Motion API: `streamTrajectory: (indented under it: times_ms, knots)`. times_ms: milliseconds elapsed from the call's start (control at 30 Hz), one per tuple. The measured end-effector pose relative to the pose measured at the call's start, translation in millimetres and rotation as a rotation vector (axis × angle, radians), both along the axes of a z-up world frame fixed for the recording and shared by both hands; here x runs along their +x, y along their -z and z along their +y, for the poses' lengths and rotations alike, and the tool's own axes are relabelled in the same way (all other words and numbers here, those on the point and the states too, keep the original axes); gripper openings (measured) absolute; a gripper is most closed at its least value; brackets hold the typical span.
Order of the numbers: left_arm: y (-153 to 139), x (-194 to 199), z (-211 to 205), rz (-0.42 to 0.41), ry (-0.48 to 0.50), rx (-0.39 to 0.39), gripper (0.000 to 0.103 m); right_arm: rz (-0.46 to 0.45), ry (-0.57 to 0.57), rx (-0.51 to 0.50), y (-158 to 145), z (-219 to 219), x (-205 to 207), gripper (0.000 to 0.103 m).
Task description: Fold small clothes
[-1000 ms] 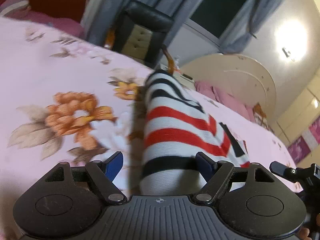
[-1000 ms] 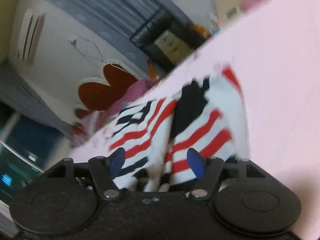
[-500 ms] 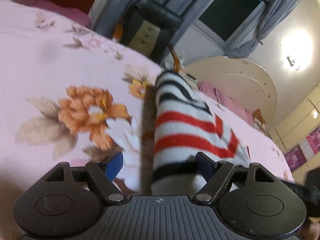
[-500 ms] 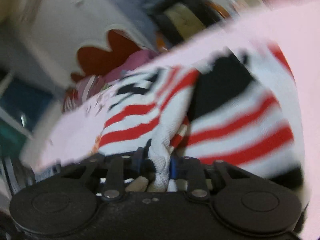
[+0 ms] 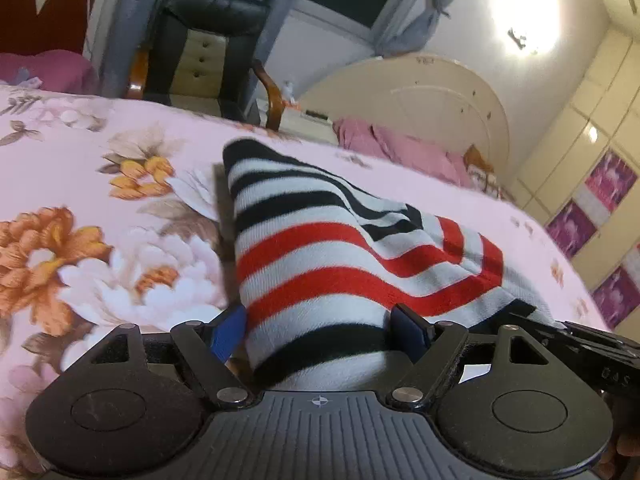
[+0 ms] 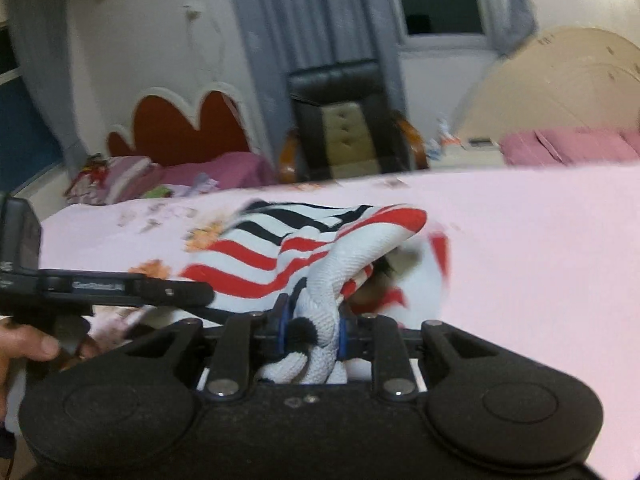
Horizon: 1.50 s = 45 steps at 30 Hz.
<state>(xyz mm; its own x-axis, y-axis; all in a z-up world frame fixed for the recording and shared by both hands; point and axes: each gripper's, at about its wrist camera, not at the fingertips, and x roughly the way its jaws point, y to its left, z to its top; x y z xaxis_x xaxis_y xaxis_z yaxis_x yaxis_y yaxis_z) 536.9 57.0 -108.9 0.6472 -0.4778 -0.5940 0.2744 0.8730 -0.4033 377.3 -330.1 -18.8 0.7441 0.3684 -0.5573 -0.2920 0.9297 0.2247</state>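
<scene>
A small white garment with red and black stripes (image 5: 320,256) lies on the pink floral bedsheet (image 5: 100,240). My left gripper (image 5: 320,326) is open, its blue pads on either side of the garment's near end, which lies between them. In the right wrist view my right gripper (image 6: 311,334) is shut on a bunched white edge of the striped garment (image 6: 256,252) and holds it raised off the sheet. The left gripper's body (image 6: 100,292) shows at the left of that view, held by a hand.
A black chair (image 5: 200,40) with wooden arms stands beyond the bed's far edge. A cream rounded headboard (image 5: 420,100) and pink bedding (image 5: 400,148) are at the back right. A red scalloped headboard (image 6: 180,128) is at the back left.
My right gripper closed on the garment's edge and lifted it, swinging level. The left gripper stayed open around the garment's end and shifted slightly.
</scene>
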Motion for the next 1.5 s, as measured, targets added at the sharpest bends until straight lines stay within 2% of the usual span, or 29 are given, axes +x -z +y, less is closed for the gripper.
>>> streamTrajectory:
  times_ms: [133, 233, 300, 367, 467, 567, 600, 633, 667, 800, 867, 967, 1000, 1033, 1067, 1200, 1267, 1367, 1400, 1433, 1500]
  knots:
    - [-0.7, 3.0, -6.6, -0.002, 0.003, 0.019, 0.078, 0.035, 0.038, 0.022, 17.2, -11.3, 3.7, 0.021]
    - [0.5, 2.7, -7.9, -0.009, 0.017, 0.041, 0.078, -0.009, 0.043, 0.028, 10.0, -9.4, -0.2, 0.021]
    - [6.0, 3.7, -9.5, 0.008, 0.020, 0.052, 0.079, 0.026, 0.056, 0.046, 18.5, -10.8, 7.2, 0.021]
    - [12.9, 5.1, -12.5, 0.012, 0.033, 0.052, 0.082, 0.090, 0.076, 0.019, 38.2, -14.0, 14.6, 0.022]
    - [13.2, 4.1, -9.2, 0.004, 0.044, 0.049, 0.085, 0.107, 0.123, 0.087, 46.9, -22.0, 13.0, 0.022]
    - [2.7, 2.2, -1.9, -0.024, 0.061, 0.045, 0.085, 0.105, 0.141, 0.139, 38.0, -28.8, 9.7, 0.033]
    - [-0.4, 2.2, 0.7, -0.043, 0.061, 0.048, 0.085, 0.087, 0.168, 0.154, 33.6, -33.9, 9.6, 0.053]
    - [-2.4, 3.5, 3.3, -0.056, 0.060, 0.049, 0.085, 0.058, 0.201, 0.175, 29.3, -40.9, 11.6, 0.064]
    - [-3.5, 7.2, 6.5, -0.058, 0.054, 0.046, 0.085, 0.049, 0.216, 0.204, 26.9, -47.2, 16.5, 0.063]
    - [-3.1, 21.5, 16.3, -0.041, 0.010, 0.015, 0.085, 0.167, 0.210, 0.345, 36.1, -63.0, 59.8, 0.040]
    - [-1.9, 26.5, 16.3, -0.034, 0.005, 0.009, 0.085, 0.190, 0.219, 0.323, 43.2, -60.5, 76.2, 0.037]
    - [0.4, 33.4, 14.1, -0.023, 0.007, 0.003, 0.085, 0.207, 0.222, 0.385, 55.2, -65.9, 92.9, 0.035]
    - [1.5, 36.1, 12.7, -0.020, 0.006, 0.003, 0.085, 0.204, 0.220, 0.407, 58.8, -68.5, 96.9, 0.026]
    - [2.8, 39.1, 11.1, -0.017, 0.006, 0.003, 0.085, 0.196, 0.212, 0.413, 60.5, -69.9, 98.5, 0.011]
    - [4.1, 42.6, 8.2, -0.012, 0.003, 0.015, 0.085, 0.172, 0.198, 0.383, 59.3, -67.1, 98.9, 0.011]
    - [8.2, 53.1, -8.5, -0.012, 0.018, 0.068, 0.085, 0.001, 0.173, 0.148, 46.2, -48.3, 79.4, 0.010]
    - [13.9, 59.8, -15.7, 0.010, 0.029, 0.089, 0.085, 0.008, 0.168, 0.080, 54.1, -42.8, 79.6, 0.010]
    - [11.6, 60.5, -16.4, 0.008, 0.036, 0.096, 0.085, 0.060, 0.174, 0.121, 62.8, -47.7, 88.9, 0.010]
    - [5.6, 58.8, -14.9, -0.008, 0.031, 0.102, 0.085, 0.074, 0.175, 0.136, 58.6, -50.8, 88.7, 0.016]
    - [-2.7, 56.2, -13.2, -0.039, 0.025, 0.099, 0.085, 0.069, 0.184, 0.135, 52.5, -53.5, 86.0, 0.028]
    - [-22.2, 52.7, -9.5, -0.108, 0.032, 0.043, 0.085, -0.013, 0.219, 0.123, 40.1, -59.5, 76.9, 0.027]
